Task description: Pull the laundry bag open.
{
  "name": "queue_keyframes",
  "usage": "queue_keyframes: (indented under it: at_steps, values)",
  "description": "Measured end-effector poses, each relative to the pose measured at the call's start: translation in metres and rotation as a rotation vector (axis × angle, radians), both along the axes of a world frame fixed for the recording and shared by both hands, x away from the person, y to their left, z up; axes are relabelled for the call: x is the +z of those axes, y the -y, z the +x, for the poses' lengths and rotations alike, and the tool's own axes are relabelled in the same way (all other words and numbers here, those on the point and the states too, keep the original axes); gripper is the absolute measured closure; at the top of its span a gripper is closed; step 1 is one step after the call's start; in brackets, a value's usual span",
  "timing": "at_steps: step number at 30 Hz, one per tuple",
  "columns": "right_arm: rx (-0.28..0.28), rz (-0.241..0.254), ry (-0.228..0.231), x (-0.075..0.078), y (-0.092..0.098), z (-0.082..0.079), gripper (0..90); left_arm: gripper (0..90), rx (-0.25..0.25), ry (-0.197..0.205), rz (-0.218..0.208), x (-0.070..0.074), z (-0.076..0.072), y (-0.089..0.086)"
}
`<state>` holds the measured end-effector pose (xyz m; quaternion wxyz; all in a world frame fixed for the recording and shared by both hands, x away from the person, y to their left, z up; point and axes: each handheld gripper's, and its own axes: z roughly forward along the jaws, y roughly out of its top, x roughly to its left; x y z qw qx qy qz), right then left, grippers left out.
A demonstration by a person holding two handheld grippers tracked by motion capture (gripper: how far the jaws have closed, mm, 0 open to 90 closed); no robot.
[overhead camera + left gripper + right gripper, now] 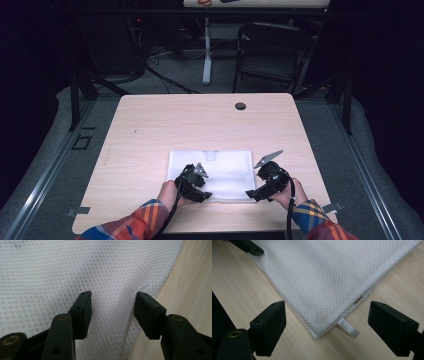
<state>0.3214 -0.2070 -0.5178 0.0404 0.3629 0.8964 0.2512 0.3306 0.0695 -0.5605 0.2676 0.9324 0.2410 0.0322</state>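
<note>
Here, a white mesh cloth lies flat on the near half of a pale wooden table, folded into a rectangle, and both grippers sit at its near edge. The left gripper is down on the cloth's near left corner, held by the person's left hand. In the left gripper view the two black jaws stand apart with a raised ridge of the mesh between them; one jaw rests on the cloth's top, the other at its edge where the wood begins. The pads seem to touch the fabric without pinching it flat, though the contact is hard to judge from this angle.

The right gripper, in the right hand, is at the near right corner. In the right gripper view its jaws are spread wide (nothing is caught in them), and the cloth's corner lies on the table between them, with a small grey zipper pull sticking out from the hem. The tip of the other gripper shows at the far corner in that view.

A dark round grommet sits in the table near its far edge, and a black chair stands beyond it.
</note>
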Motion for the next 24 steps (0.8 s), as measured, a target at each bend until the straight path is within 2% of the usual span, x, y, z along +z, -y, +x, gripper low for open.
queue_keyframes:
  at_steps: [3, 5, 7, 9, 10, 11, 12, 17, 21, 24]
  values:
    - [0.009, -0.001, -0.008, -0.0038, -0.0045, 0.0029, 14.8, 56.4, 0.003, 0.014, 0.003, 0.0004, -0.0011, -0.0005]
    - [0.015, -0.016, 0.012, -0.0015, -0.0063, 0.0011, 15.1, 62.1, -0.002, 0.009, -0.003, 0.0003, -0.0011, -0.0007]
    - [0.022, -0.015, 0.017, 0.0004, -0.0054, 0.0015, 15.2, 65.0, -0.011, 0.019, 0.01, 0.0007, -0.001, 0.0004]
    - [0.002, -0.012, 0.013, -0.0001, -0.0019, 0.0037, 15.3, 68.5, -0.023, 0.022, 0.015, 0.0019, -0.0022, 0.0018]
    - [-0.022, 0.019, 0.009, -0.0024, -0.0018, 0.0023, 15.3, 71.3, -0.024, 0.021, 0.01, 0.0021, -0.0032, 0.0024]
    - [-0.022, 0.019, 0.009, -0.0024, -0.0018, 0.0023, 15.3, 73.9, -0.024, 0.021, 0.01, 0.0021, -0.0032, 0.0024]
    - [-0.001, -0.005, 0.005, -0.0009, 0.0006, 0.0028, 15.6, 73.9, -0.029, 0.019, 0.009, 0.0022, -0.0033, 0.0027]
    - [0.004, -0.006, 0.01, -0.0013, -0.001, 0.0019, 18.0, 83.0, -0.034, 0.024, 0.013, 0.0018, -0.0028, 0.0038]
    - [0.015, -0.013, 0.007, -0.0019, -0.0035, 0.0014, 20.5, 86.4, -0.034, 0.024, 0.013, 0.0024, -0.0023, 0.004]
    - [0.022, 0.0, 0.028, 0.0004, -0.0061, -0.0013, 25.1, 87.4, -0.032, 0.018, -0.005, 0.0037, -0.0003, 0.0027]
